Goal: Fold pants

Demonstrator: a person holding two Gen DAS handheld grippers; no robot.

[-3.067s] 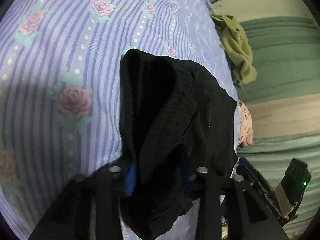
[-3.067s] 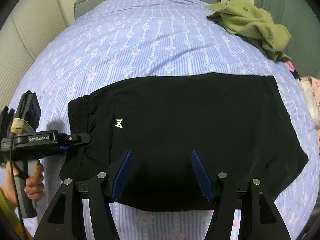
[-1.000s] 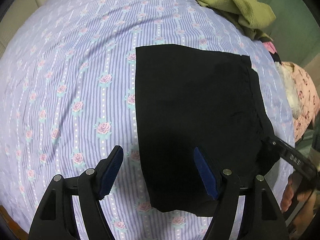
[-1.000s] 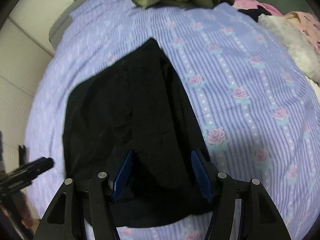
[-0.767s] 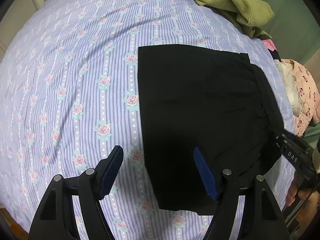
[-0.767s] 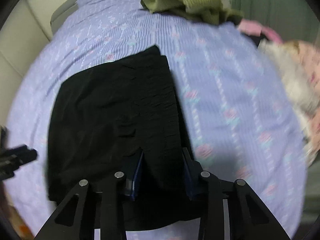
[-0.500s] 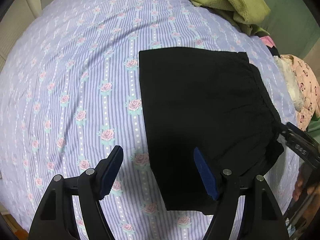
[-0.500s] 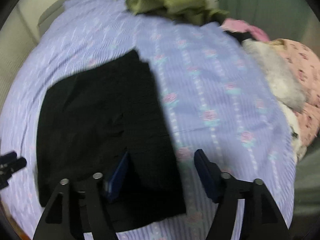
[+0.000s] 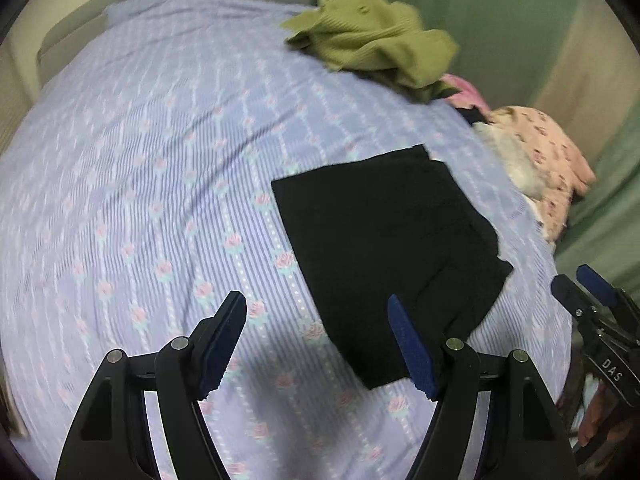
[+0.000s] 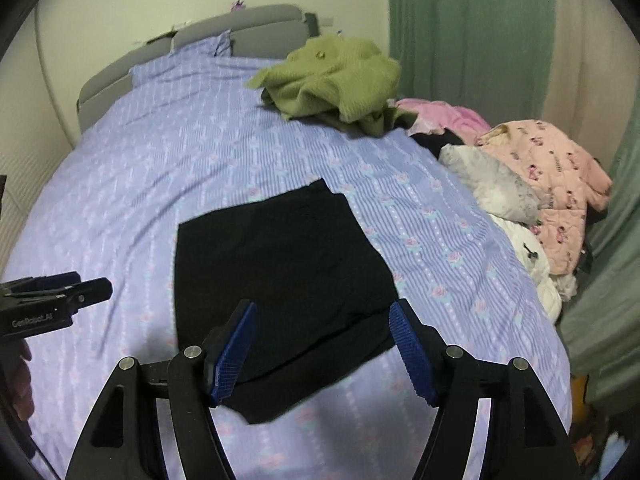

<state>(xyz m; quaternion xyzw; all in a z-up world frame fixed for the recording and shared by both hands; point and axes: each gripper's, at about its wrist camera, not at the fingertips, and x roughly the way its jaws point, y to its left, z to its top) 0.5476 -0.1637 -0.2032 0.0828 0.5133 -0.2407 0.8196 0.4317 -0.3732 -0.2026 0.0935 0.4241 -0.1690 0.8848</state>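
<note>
The black pants (image 9: 384, 240) lie folded into a flat rectangle on the purple flowered bed sheet (image 9: 152, 168); they also show in the right wrist view (image 10: 280, 276). My left gripper (image 9: 320, 340) is open and empty, raised above the sheet to the left of the pants' near corner. My right gripper (image 10: 324, 348) is open and empty, raised above the pants' near edge. The right gripper shows at the right edge of the left wrist view (image 9: 588, 292), and the left gripper at the left edge of the right wrist view (image 10: 60, 296).
A crumpled olive green garment (image 10: 332, 80) lies at the far side of the bed. A pile of pink, white and grey clothes (image 10: 532, 184) lies along the bed's right edge. A grey headboard (image 10: 240, 32) and green curtains (image 10: 464, 32) stand behind.
The right gripper has let go of the pants' edge, opened and pulled back upward. The left gripper has also pulled back. The pants now lie flat, folded.
</note>
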